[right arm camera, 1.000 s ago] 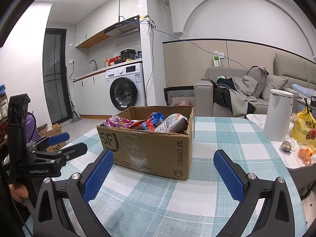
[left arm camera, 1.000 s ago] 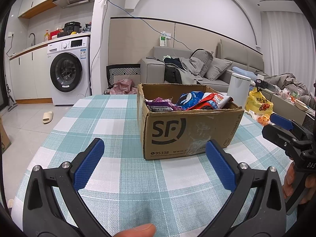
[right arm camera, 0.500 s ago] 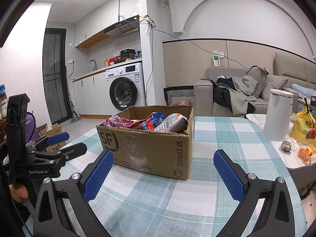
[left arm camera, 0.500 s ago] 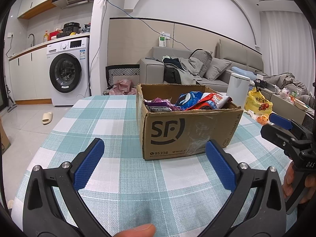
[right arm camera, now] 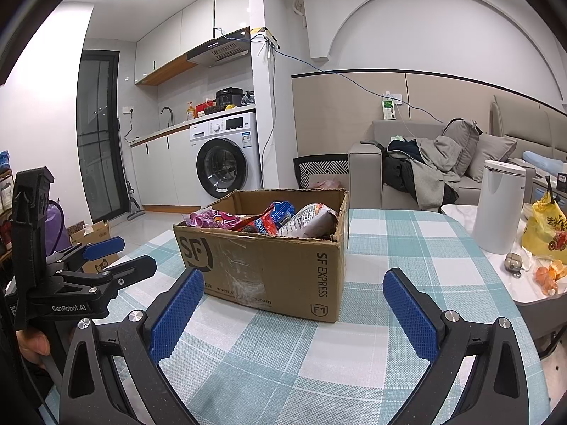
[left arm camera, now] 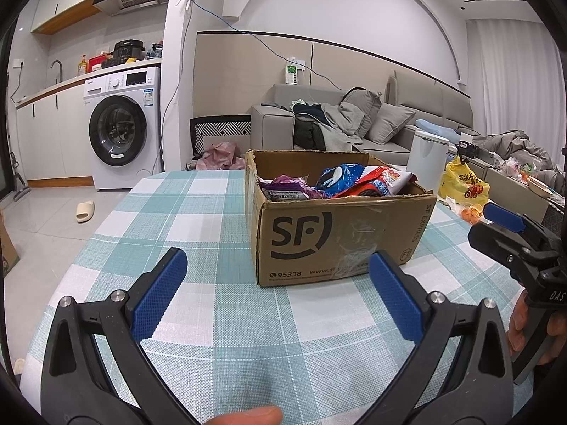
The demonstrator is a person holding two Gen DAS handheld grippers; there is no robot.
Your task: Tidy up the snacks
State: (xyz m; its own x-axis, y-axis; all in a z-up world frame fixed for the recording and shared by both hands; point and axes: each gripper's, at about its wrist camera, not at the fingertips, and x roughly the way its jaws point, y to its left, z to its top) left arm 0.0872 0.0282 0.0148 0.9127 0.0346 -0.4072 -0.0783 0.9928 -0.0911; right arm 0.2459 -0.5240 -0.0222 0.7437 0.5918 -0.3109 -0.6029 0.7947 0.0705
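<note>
Several snack packets (left arm camera: pixel 354 184) are seen piled inside an open cardboard box (left arm camera: pixel 333 244) printed with "SF", which is set on the checked cloth of the surface (left arm camera: pixel 198 219), toward its middle. A purple packet (left arm camera: pixel 288 191) is lodged at the box's left side in the left wrist view, a blue one (left arm camera: pixel 340 179) in the middle, and a red and white one (left arm camera: pixel 386 182) toward the right; all are held below or just above the rim. From the right wrist view the same box (right arm camera: pixel 269 265) is shown corner-on, with "SF EXPRESS" read down its side.

Both pairs of tongs are held short of the box, apart from it. The left tongs (left arm camera: pixel 274 290) are spread wide with nothing between the blue pads, and a fingertip (left arm camera: pixel 248 416) is visible at the bottom edge. The right tongs (right arm camera: pixel 292 308) are likewise spread wide and empty. Each pair is also caught by the other camera: the right tongs (left arm camera: pixel 510 233) at the right edge, the left tongs (right arm camera: pixel 106 262) at the left edge.

Compared with the earlier frames, almost nothing is changed: the box and packets are unmoved, the gap of both tongs is unaltered, and only a very slight drift of the views is noticed.

Beyond the surface, a white canister (right arm camera: pixel 499 205), a yellow bag (right arm camera: pixel 545 226), a sofa (left arm camera: pixel 389 120) and a washing machine (left arm camera: pixel 122 131) are seen.
</note>
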